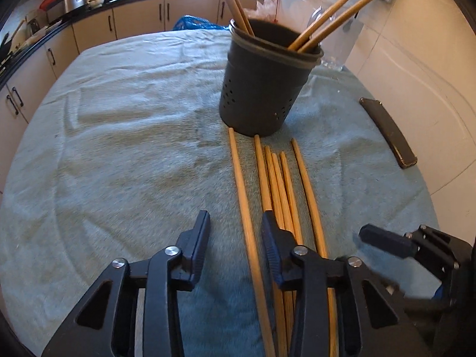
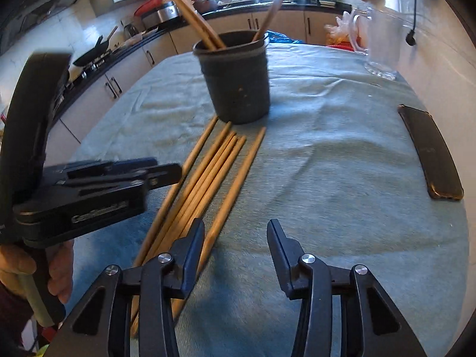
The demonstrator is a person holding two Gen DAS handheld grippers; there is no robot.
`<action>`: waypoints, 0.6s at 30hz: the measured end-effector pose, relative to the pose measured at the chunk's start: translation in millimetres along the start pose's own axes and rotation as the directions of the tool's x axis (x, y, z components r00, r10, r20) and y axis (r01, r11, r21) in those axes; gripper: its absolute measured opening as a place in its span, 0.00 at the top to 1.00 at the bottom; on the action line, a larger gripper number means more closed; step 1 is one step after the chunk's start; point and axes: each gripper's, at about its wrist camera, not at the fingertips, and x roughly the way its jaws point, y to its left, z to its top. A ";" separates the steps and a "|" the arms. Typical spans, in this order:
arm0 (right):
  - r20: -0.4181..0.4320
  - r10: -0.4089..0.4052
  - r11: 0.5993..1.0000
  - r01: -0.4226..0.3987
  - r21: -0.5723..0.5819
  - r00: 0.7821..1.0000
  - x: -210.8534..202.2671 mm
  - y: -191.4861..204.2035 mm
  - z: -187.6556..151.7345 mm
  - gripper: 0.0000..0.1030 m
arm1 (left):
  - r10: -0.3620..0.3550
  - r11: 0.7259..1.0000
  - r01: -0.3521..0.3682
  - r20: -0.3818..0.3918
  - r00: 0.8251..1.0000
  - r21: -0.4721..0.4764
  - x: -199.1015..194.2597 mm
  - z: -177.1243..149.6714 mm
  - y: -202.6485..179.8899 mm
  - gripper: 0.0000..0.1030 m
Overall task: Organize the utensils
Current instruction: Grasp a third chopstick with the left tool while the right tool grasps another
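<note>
Several wooden chopsticks (image 1: 275, 178) lie side by side on the blue-grey towel (image 1: 125, 136), in front of a dark perforated utensil holder (image 1: 261, 80) that has several chopsticks standing in it. My left gripper (image 1: 235, 238) is open, low over the near ends, with the leftmost chopstick (image 1: 242, 196) between its fingers. My right gripper (image 2: 235, 247) is open just right of the row of chopsticks (image 2: 208, 175), its left finger (image 2: 190, 247) over their ends. The holder also shows in the right wrist view (image 2: 235, 77). Each gripper appears in the other's view.
A black phone (image 2: 431, 151) lies on the towel at the right. A glass jug (image 2: 383, 41) stands at the far right near the wall. Kitchen counters and cupboards (image 1: 89, 26) run behind and to the left.
</note>
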 end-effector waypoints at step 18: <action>-0.083 -0.061 0.998 0.060 -0.006 0.995 0.6 -13.0 -12.0 0.88 | -0.015 0.999 0.012 -0.080 0.997 -0.038 -12.3 -20.7 31.7 0.93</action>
